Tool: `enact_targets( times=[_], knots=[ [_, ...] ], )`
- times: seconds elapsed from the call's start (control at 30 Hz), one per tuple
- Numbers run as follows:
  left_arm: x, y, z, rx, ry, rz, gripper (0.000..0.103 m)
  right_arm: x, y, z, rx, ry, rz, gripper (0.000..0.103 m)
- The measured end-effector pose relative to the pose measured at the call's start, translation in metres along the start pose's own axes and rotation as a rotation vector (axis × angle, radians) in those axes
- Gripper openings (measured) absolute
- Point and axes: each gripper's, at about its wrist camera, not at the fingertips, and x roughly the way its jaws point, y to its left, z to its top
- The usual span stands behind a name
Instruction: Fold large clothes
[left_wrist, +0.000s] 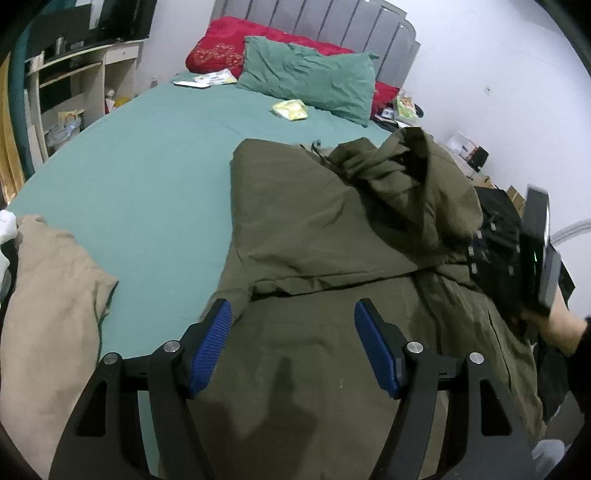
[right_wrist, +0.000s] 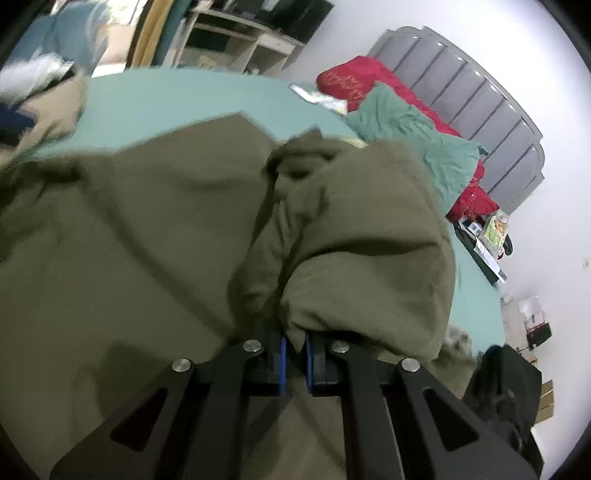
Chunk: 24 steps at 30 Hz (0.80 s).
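- A bed with a green sheet (left_wrist: 147, 177) fills the room; a grey headboard (left_wrist: 332, 26) stands at the far end against a white wall.
- A green pillow (left_wrist: 314, 81) lies on a red blanket (left_wrist: 221, 40) near the headboard, and a small yellow packet (left_wrist: 290, 109) lies on the sheet just in front of the pillow.
- An olive coat (left_wrist: 314, 240) is spread on the near right part of the bed, and its hood side is lifted toward the right.
- The left gripper (left_wrist: 293, 343) hangs over the lower part of the coat with its 2 blue pads wide apart; nothing is between them.
- The right gripper (right_wrist: 294, 354) has its jaws almost together and pinches a bunched fold of the coat (right_wrist: 351, 258), which rises up over the fingers.
- A beige garment (left_wrist: 48, 295) lies at the near left edge of the bed, apart from the coat.
- Between this garment and the coat the sheet is bare, and bare sheet also reaches back to the pillow.
- A wooden shelf unit (left_wrist: 81, 74) stands beside the left side of the bed.
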Motion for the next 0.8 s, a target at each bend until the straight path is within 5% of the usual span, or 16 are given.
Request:
enact_targets(
  times=[0.13,0.2,0.27,0.37,0.53,0.63,0.73,0.8],
  knots=[
    [0.009,-0.007,-0.005,0.025,0.018,0.011,0.073,-0.015,-0.006,-0.031,0.167,0.057,0.095,0.013],
    [0.015,-0.013,-0.009,0.030,0.036,-0.002,0.073,-0.033,-0.017,-0.039,0.268,0.032,0.129,0.030],
    [0.018,-0.019,-0.012,0.045,0.049,-0.009,0.073,-0.054,-0.028,-0.042,0.335,-0.005,0.136,0.064],
    [0.018,-0.025,-0.014,0.056,0.049,-0.018,0.073,-0.081,-0.044,-0.036,0.408,-0.095,0.127,0.078],
    [0.023,-0.029,-0.014,0.054,0.061,-0.021,0.073,-0.048,-0.082,-0.010,0.586,-0.090,0.108,0.082],
    [0.023,-0.026,-0.008,0.042,0.049,-0.020,0.073,-0.002,-0.103,0.004,0.668,-0.079,0.160,0.082],
    [0.020,-0.013,0.002,0.014,0.026,-0.009,0.073,0.042,-0.116,0.004,0.790,-0.015,0.250,0.097],
    [0.020,-0.003,0.007,-0.006,0.020,0.002,0.073,0.063,-0.116,-0.003,0.849,0.004,0.291,0.097]
  ],
)
